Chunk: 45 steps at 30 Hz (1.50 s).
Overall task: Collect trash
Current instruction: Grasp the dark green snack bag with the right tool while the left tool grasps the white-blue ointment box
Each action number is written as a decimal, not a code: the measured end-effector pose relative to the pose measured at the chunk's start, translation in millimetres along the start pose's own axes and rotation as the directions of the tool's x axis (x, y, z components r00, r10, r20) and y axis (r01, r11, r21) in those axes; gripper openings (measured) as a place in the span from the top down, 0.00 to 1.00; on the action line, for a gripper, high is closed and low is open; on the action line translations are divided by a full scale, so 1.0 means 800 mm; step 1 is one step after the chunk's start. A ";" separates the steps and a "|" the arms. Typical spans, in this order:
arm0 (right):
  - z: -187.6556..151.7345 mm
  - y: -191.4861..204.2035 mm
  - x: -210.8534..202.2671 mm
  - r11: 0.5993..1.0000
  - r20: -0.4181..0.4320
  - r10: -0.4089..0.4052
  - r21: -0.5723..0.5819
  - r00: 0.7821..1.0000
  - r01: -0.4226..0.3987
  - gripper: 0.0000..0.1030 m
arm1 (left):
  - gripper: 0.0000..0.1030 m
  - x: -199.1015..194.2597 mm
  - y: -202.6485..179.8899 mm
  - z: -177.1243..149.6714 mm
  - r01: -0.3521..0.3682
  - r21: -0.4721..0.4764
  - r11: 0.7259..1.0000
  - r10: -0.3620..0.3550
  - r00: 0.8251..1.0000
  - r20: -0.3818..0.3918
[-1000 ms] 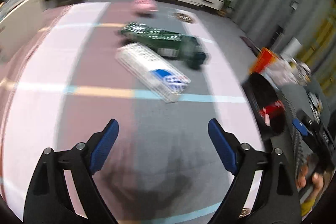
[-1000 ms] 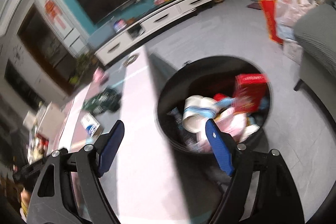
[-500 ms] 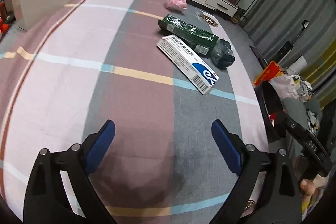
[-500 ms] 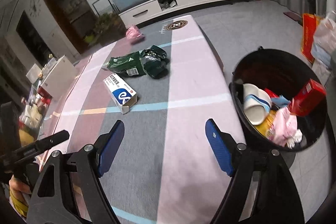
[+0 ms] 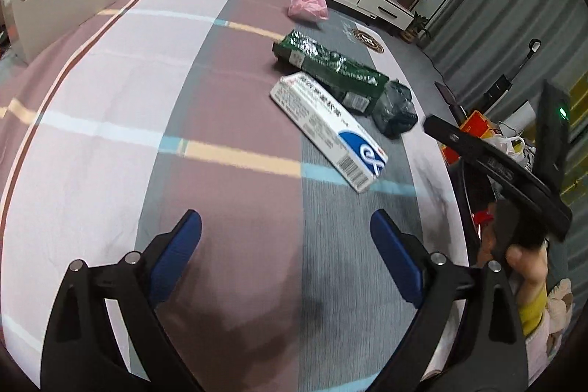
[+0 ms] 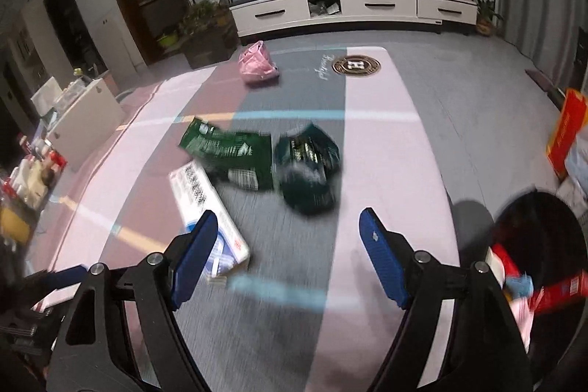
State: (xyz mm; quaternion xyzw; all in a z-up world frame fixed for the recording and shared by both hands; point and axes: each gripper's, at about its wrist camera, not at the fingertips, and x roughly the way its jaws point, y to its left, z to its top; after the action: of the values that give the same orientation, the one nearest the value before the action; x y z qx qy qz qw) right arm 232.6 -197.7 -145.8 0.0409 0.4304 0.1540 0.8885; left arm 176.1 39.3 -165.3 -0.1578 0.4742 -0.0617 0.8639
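1. Right now your left gripper [image 5: 286, 237] hangs over the rug [image 5: 235, 193] w/ its jaws spread wide and nothing between them; blue ribbed pads, black angular arms w/ silver rivets.
2. Your right gripper [image 6: 288, 230] also has its jaws apart, empty. Its view is motion-blurred, so fine detail is soft.
3. Rug: flat woven fabric in broad blocks of pink, mauve and grey, crossed by thin yellow and light-blue stripes; a round dark emblem sits near its far end.
4. Trash on the rug, clustered toward the middle-right:
   - white carton [image 5: 328, 130], long rectangular cardboard, blue logo and a barcode at the near end, lying flat at a diagonal;
   - green packet [image 5: 330, 67], glossy crinkled foil, flattish, just behind the carton and touching it;
   - dark wrapper [image 5: 395, 112], crumpled shiny plastic in a lump, at the packet's right end.
5. Pink bag [image 5: 308, 4]: thin soft plastic, bunched up, well apart from the others near the rug's far edge.
6. Black bin [image 6: 544, 245]: round, dark, off the rug's right side, holding red cartons and pale scraps.
7. From the left cam, your right hand [image 5: 525, 267] grips the other tool's handle at the right edge; yellow cuff shows below.
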 end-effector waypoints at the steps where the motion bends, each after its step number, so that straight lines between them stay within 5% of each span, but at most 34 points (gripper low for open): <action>1: 0.006 0.002 0.008 1.000 -0.004 -0.003 -0.012 1.000 0.003 0.24 | 0.10 0.002 -0.003 0.005 -0.005 0.007 1.000 0.005 1.000 0.008; 9: 0.028 0.011 0.061 0.992 -0.025 -0.074 -0.107 0.997 0.071 0.27 | 0.10 0.017 -0.028 0.034 0.003 0.043 0.999 -0.004 1.000 0.027; 13: 0.028 0.003 0.078 0.991 -0.066 -0.081 -0.109 0.995 0.074 0.59 | 0.10 0.027 -0.035 0.041 0.005 0.040 0.999 -0.005 1.000 0.021; 17: 0.023 -0.011 0.071 0.997 -0.045 -0.045 -0.058 0.998 0.042 0.67 | 0.10 0.037 -0.037 0.042 0.003 0.029 1.000 -0.003 1.000 0.014; 27: -0.037 -0.079 -0.024 0.979 0.082 0.028 0.201 0.996 -0.044 0.67 | 0.10 0.082 -0.084 0.058 -0.098 0.057 0.994 0.099 0.995 -0.012; 37: -0.081 -0.120 -0.068 0.946 0.222 0.116 0.271 0.968 -0.175 0.67 | 0.11 0.139 -0.133 0.068 -0.363 0.081 0.928 0.365 0.931 -0.019; 40: -0.084 -0.124 -0.074 0.944 0.242 0.134 0.264 0.961 -0.199 0.67 | 0.22 0.149 -0.131 0.063 -0.403 0.078 0.912 0.407 0.913 -0.037; 45: -0.088 -0.125 -0.082 0.940 0.261 0.162 0.254 0.952 -0.229 0.67 | 0.34 0.140 -0.129 0.057 -0.389 0.077 0.918 0.390 0.921 -0.012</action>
State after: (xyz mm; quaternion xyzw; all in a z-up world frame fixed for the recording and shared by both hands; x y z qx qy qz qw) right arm 163.7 -317.4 -160.9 0.2275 0.3330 0.1735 0.8985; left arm 279.6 -77.0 -198.2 -0.0280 0.5051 0.0920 0.8577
